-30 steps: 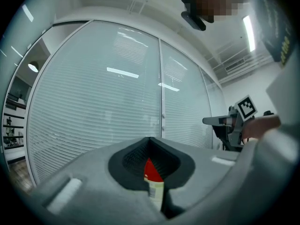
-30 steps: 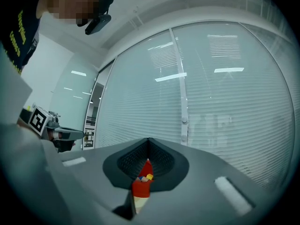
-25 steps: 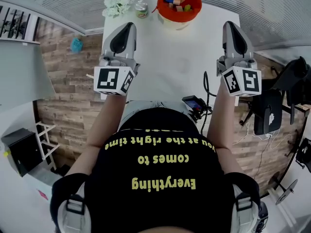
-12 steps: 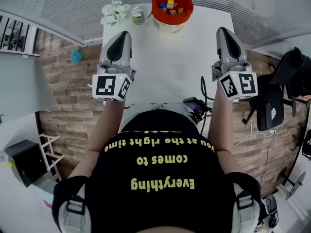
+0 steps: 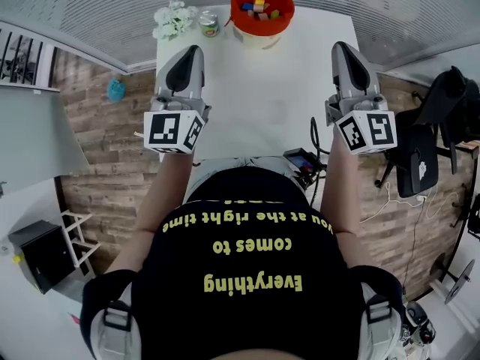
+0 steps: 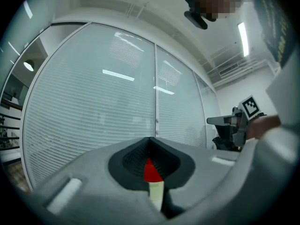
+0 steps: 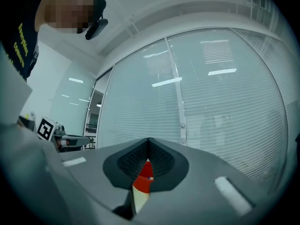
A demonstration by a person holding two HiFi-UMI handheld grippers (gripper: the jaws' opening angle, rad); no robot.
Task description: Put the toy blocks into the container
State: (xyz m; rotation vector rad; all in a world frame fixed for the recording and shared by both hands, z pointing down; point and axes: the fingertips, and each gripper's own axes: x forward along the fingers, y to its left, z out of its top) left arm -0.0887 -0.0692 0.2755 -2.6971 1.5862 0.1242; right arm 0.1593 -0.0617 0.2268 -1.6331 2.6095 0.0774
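Observation:
A red container point(image 5: 262, 7) holding several coloured toy blocks point(image 5: 259, 6) stands at the far end of the white table point(image 5: 262, 88). My left gripper point(image 5: 189, 51) hovers over the table's near left edge and my right gripper point(image 5: 346, 48) over its near right edge, both far from the container. In the left gripper view the jaws of the left gripper point(image 6: 150, 139) meet, with nothing between them; the red container point(image 6: 151, 171) shows through the slit. The right gripper point(image 7: 148, 139) looks the same, with the container point(image 7: 143, 179) beyond.
White flowers point(image 5: 172, 19) and a small can point(image 5: 209, 25) stand left of the container. A phone with cables point(image 5: 300, 161) lies at the table's near right corner. A black chair point(image 5: 450, 103) is at the right, a black box point(image 5: 34, 253) on the floor at the left.
My right gripper has shifted a little leftward in the head view. The head view itself has moved, so the container shows higher and more to the left. Both grippers stay shut.

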